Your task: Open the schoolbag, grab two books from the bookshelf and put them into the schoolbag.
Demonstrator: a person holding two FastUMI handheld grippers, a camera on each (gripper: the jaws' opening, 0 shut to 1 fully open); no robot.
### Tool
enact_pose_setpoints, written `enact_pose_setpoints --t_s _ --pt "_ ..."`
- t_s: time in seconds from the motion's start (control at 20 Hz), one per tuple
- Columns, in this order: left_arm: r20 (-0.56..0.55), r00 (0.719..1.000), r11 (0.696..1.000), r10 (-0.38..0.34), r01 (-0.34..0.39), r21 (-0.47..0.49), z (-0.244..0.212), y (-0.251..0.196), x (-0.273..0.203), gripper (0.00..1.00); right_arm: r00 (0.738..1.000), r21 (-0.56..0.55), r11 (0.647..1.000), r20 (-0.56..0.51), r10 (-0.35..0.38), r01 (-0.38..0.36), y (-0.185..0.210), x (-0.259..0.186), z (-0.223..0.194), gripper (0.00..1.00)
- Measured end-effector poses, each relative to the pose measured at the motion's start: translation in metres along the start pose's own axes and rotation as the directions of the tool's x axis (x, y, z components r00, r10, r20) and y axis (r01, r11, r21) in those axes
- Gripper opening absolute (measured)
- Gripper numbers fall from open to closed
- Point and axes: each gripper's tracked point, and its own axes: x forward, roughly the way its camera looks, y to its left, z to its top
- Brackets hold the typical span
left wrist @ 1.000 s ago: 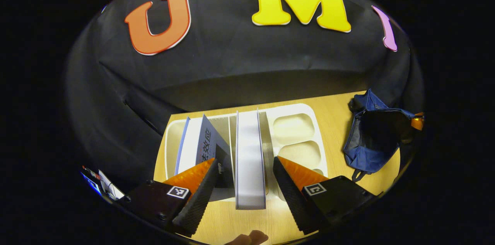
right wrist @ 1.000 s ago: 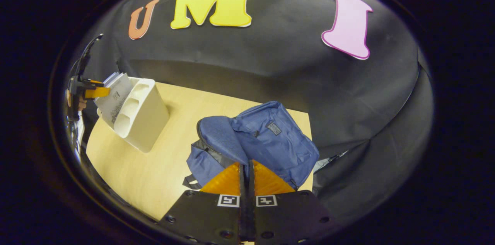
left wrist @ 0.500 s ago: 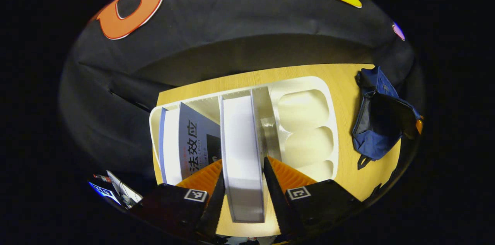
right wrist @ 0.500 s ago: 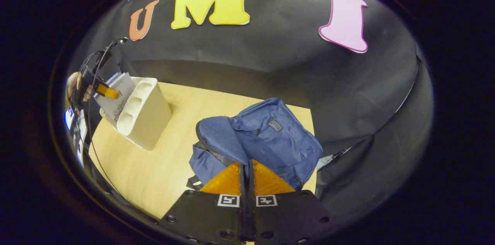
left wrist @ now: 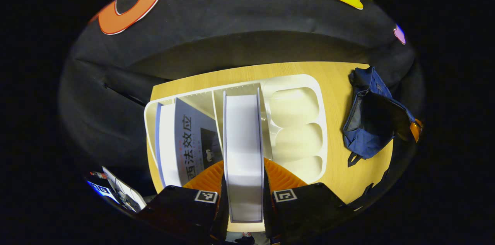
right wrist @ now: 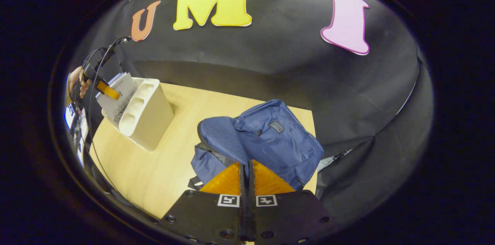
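A white book (left wrist: pixel 243 129) stands page-edge up in the middle slot of the white bookshelf (left wrist: pixel 294 82). My left gripper (left wrist: pixel 243 178) is shut on it, one finger pressed on each cover. A grey-covered book (left wrist: pixel 189 136) leans in the slot to its left. The blue schoolbag (left wrist: pixel 371 121) lies at the right with its mouth gaping dark. In the right gripper view, the schoolbag (right wrist: pixel 270 140) sits just ahead, and my right gripper (right wrist: pixel 246 165) is shut on the fabric at its opening. Far left there, the left gripper (right wrist: pixel 106 90) rests on the books in the bookshelf (right wrist: pixel 151 121).
The wooden table (right wrist: pixel 154 167) has bare surface between the bookshelf and the bag. The shelf's right side holds empty oval cups (left wrist: pixel 297 140). A hand (right wrist: pixel 75 79) and cables show behind the left gripper. Black cloth walls the table at the back and sides.
My left gripper moved down over the white book and went from open to shut on it. The right gripper stayed at the bag, which shifted only slightly.
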Motion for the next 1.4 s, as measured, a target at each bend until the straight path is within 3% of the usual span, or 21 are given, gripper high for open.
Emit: enact_pose_setpoints --t_s 0.3,0.5,0.6,0.75,1.0,1.4 --pt "0.136 0.991 1.000 0.019 -0.020 0.008 -0.004 0.003 -0.074 0.37 1.000 0.001 1.000 0.005 0.029 -0.029 0.002 -0.001 -0.001 0.01" --pt "0.253 0.967 0.999 0.037 -0.028 -0.041 -0.013 0.005 -0.121 0.37 0.999 0.016 0.999 0.006 0.051 -0.051 0.001 -0.002 -0.001 0.01" --pt "0.317 0.948 0.996 0.017 0.012 -0.090 -0.019 -0.006 -0.145 0.37 0.998 0.021 0.998 0.004 0.061 -0.061 0.001 -0.002 -0.003 0.01" --pt "0.421 0.904 0.972 -0.071 0.158 -0.175 -0.028 -0.031 -0.170 0.37 0.997 0.035 0.997 -0.013 0.074 -0.074 0.002 -0.003 -0.006 0.01" --pt "0.525 0.805 0.853 -0.276 0.457 -0.253 -0.049 -0.107 -0.181 0.37 0.998 0.038 0.997 -0.008 0.063 -0.063 0.000 -0.003 -0.001 0.01" --pt "0.560 0.711 0.648 -0.425 0.671 -0.360 -0.086 -0.201 -0.120 0.38 0.997 0.054 0.997 -0.040 0.061 -0.058 0.009 0.001 -0.009 0.01"
